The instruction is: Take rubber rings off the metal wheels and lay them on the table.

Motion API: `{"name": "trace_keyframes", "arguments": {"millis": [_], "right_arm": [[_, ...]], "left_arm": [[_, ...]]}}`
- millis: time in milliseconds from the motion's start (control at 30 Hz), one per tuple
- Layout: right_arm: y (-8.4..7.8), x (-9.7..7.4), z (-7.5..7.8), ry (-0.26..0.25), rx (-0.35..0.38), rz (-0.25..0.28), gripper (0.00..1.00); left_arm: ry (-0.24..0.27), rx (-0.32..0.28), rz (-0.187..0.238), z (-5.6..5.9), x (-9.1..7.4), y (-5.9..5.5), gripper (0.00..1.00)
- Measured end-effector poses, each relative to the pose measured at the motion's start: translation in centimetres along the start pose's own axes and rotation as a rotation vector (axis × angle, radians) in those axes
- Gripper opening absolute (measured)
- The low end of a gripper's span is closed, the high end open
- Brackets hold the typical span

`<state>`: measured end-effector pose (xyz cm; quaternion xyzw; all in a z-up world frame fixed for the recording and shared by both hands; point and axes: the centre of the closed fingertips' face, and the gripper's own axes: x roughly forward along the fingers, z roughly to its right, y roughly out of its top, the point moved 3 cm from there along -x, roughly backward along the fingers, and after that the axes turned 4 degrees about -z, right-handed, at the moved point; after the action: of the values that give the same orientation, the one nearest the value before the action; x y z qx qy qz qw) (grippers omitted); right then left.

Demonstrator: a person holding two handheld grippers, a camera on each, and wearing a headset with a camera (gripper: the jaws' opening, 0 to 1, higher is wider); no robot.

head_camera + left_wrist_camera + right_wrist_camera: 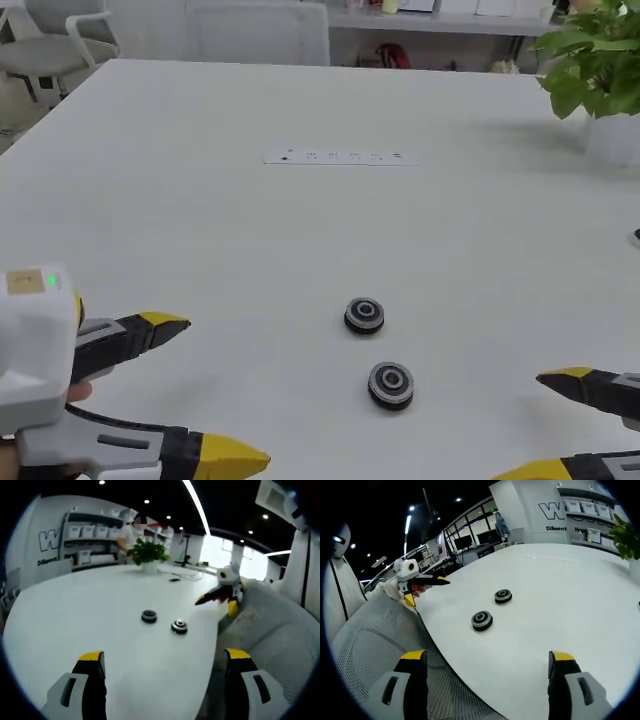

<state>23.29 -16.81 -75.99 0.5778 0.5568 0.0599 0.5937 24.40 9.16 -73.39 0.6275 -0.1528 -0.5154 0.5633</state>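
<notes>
- Head view: the near wheel [390, 385] and the far wheel [364, 315] lie flat on the table [300, 230], just beside each other, between the left gripper [223, 391] and the right gripper [520, 427].
- Left gripper view: its jaws are wide apart, holding nothing.
- Right gripper view: its jaws are wide apart too, and empty. The black rubber ring [482, 628] looks soft and stretchy. The wheel looks hard and may slide, so pinch the ring's outer edge.

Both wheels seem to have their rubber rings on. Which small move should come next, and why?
Probably bring the right gripper forward to the nearer wheel. It and the left gripper are open, empty and apart from both wheels, which lie on the table with dark rings on; the farther wheel can wait.
</notes>
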Motion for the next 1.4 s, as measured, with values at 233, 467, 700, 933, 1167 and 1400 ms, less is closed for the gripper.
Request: {"name": "trace_keyframes", "arguments": {"millis": [233, 467, 700, 933, 1167, 1400], "right_arm": [[0.4, -0.5, 0.1, -0.001, -0.005, 0.005, 0.97], [0.9, -1.0, 0.4, -0.01, -0.012, 0.013, 0.97], [1.2, -1.5, 0.7, -0.018, -0.019, 0.014, 0.97], [1.6, -2.0, 0.9, -0.023, -0.021, 0.024, 0.96], [2.5, -2.6, 1.1, -0.025, -0.042, 0.03, 0.96], [4.6, -3.8, 1.7, -0.041, -0.078, 0.054, 0.95]], "left_arm": [[-0.002, -0.003, 0.009, 0.0, 0.0, 0.1, 1.0], [0.005, -0.007, 0.02, -0.2, -0.2, 0.4, 1.0], [0.016, -0.016, 0.04, -0.4, -0.8, 0.8, 1.0], [0.025, -0.025, 0.064, -0.8, -1.5, 1.6, 1.0], [0.024, 0.019, 0.051, -0.9, -2.5, 2.6, 1.0], [0.039, 0.055, 0.068, -1.8, -3.0, 4.6, 1.0]]}}
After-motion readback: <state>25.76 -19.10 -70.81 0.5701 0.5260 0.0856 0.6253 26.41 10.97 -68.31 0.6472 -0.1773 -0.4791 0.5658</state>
